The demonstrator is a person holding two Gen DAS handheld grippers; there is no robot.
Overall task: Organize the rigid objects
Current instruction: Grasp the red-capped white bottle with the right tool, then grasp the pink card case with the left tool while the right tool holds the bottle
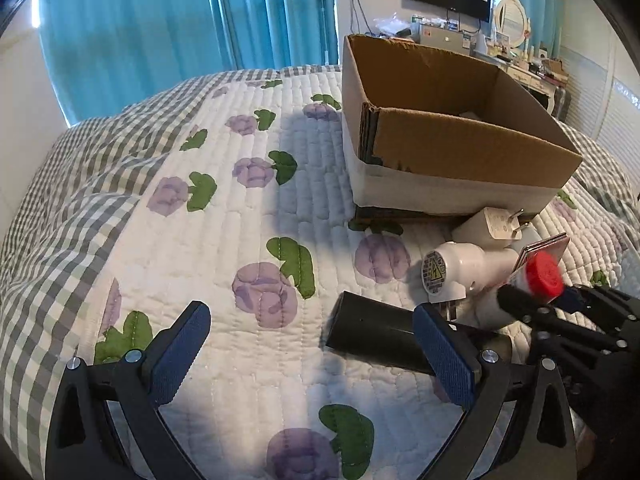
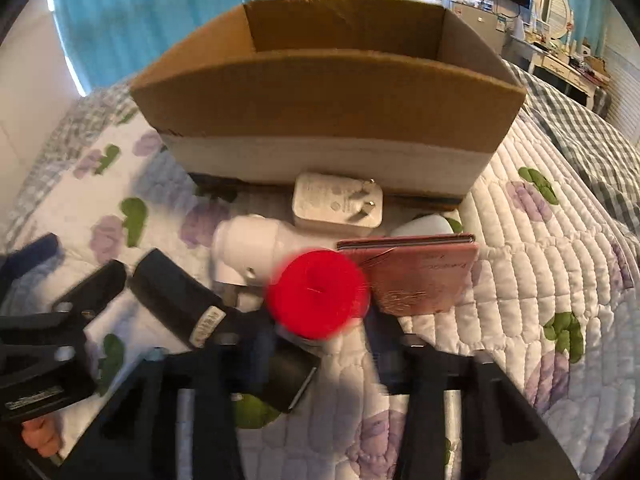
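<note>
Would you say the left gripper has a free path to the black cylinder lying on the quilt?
Probably yes: the left gripper is open and empty, with the black cylinder just beyond its right finger; nothing lies between them.

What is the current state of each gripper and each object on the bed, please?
Left gripper: open, empty.
Right gripper: shut on red-capped bottle.
Red-capped bottle: held, cap toward the box.
Cardboard box: open-topped, upright.
White charger: lying flat, prongs folded out.
Black cylinder: lying on its side.
Pink booklet: closed, flat.
</note>
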